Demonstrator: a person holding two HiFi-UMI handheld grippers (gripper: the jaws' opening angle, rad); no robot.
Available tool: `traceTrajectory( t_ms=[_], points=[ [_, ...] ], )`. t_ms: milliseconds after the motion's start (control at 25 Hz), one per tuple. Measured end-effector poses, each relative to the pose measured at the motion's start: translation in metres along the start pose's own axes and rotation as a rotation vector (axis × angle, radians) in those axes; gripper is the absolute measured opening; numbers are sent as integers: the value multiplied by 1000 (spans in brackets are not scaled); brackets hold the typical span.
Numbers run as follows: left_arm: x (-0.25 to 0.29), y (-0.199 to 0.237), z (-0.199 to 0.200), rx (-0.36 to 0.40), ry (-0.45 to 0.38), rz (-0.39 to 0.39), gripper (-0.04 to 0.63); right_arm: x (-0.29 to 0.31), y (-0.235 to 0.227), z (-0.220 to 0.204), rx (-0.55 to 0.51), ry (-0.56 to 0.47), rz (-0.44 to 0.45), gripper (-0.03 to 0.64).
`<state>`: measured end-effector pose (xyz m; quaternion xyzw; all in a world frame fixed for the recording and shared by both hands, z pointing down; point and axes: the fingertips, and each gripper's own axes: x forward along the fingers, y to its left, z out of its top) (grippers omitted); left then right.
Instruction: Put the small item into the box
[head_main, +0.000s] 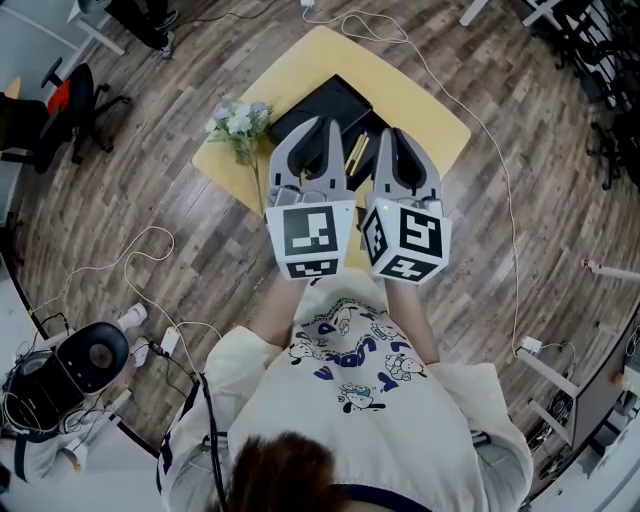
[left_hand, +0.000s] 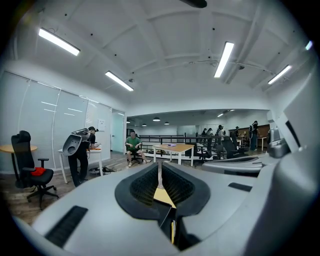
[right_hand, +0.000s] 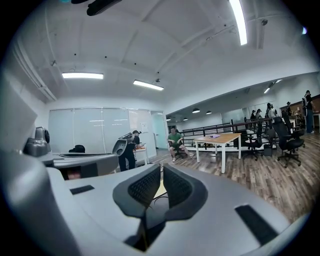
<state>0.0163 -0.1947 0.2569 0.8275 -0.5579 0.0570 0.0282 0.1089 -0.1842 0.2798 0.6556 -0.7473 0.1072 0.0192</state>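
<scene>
The small item is hard for me to single out. What I can see is a slim yellow thing (head_main: 357, 150) lying slanted on the dark surface at the near side of the black box (head_main: 330, 105), showing in the gap between my two grippers. The box rests on the small yellow table (head_main: 435, 120), well inside its edges, and a bunch of pale flowers (head_main: 238, 122) lies at the table's left corner, just beside the box. My left gripper (head_main: 320, 124) and right gripper (head_main: 392, 133) are side by side above the table's near edge, close together but apart, held level and pointing away from my chest. Neither one touches the box or the yellow thing. In the left gripper view my left gripper (left_hand: 160, 172) has its ribbed pads pressed together down to a hairline, with nothing caught in them — only a sliver of the yellow table shows below. In the right gripper view my right gripper (right_hand: 161, 176) is likewise drawn in to a thin slit and holds nothing. Beyond the jaws both views look across an open office: a seated person in a green top (left_hand: 133, 145), a light wooden desk (left_hand: 175, 148) and strip lights on the ceiling. Around the table the wooden floor (head_main: 520, 190) carries loose white cables (head_main: 150, 245), and a black office chair (head_main: 55, 105) stands off to my left.
</scene>
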Motion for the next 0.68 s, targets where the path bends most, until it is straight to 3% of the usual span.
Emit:
traceTrajectory(
  t_ms=[680],
  points=[
    [6,7,-3,0,3,4,34,10,5,-3,1,6,15,40]
  ],
)
